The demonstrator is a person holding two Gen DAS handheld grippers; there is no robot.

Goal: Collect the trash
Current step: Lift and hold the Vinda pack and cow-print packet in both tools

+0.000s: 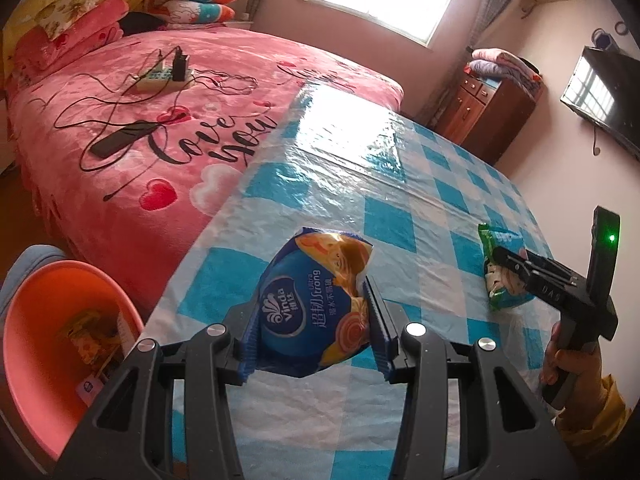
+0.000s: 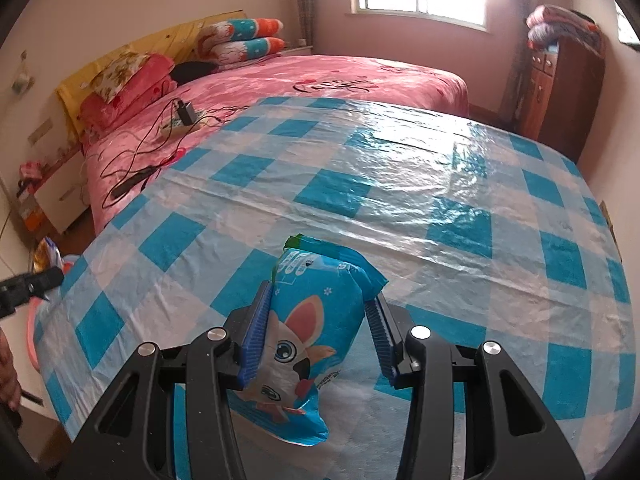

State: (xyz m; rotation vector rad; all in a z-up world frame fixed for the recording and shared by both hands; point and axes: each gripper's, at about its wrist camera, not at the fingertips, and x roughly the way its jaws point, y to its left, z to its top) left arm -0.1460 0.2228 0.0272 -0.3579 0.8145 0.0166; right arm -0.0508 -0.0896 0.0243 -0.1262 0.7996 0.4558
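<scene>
The left gripper (image 1: 310,328) is clenched on a dark blue tissue pack (image 1: 316,304), the blue pads pressing its two sides so the film bulges between them. The pack hangs clear above the checked table (image 1: 400,216), near its left edge. Down at eight o'clock in the left view stands the orange bin (image 1: 36,344), already with some wrappers in its bottom.

The right gripper (image 2: 316,340) is clamped on a light blue wrapper (image 2: 316,320) printed with a rabbit. The left pad sits flat against it and the right pad catches a fold near the top. Seen from the left view, this wrapper (image 1: 504,276) is at three o'clock, low over the table or touching it; I cannot tell which.

Both pieces look very light, soft and crinkly, with slick plastic skins. They should crush rather than break, so a firm squeeze does no harm. The danger is slipping, since the film can slide out of ribbed pads if only an edge is pinched. The safest hold is across the middle, where the folded layers are thickest. The rabbit wrapper's lower end droops loosely and may flap or snag on the bin rim.
</scene>
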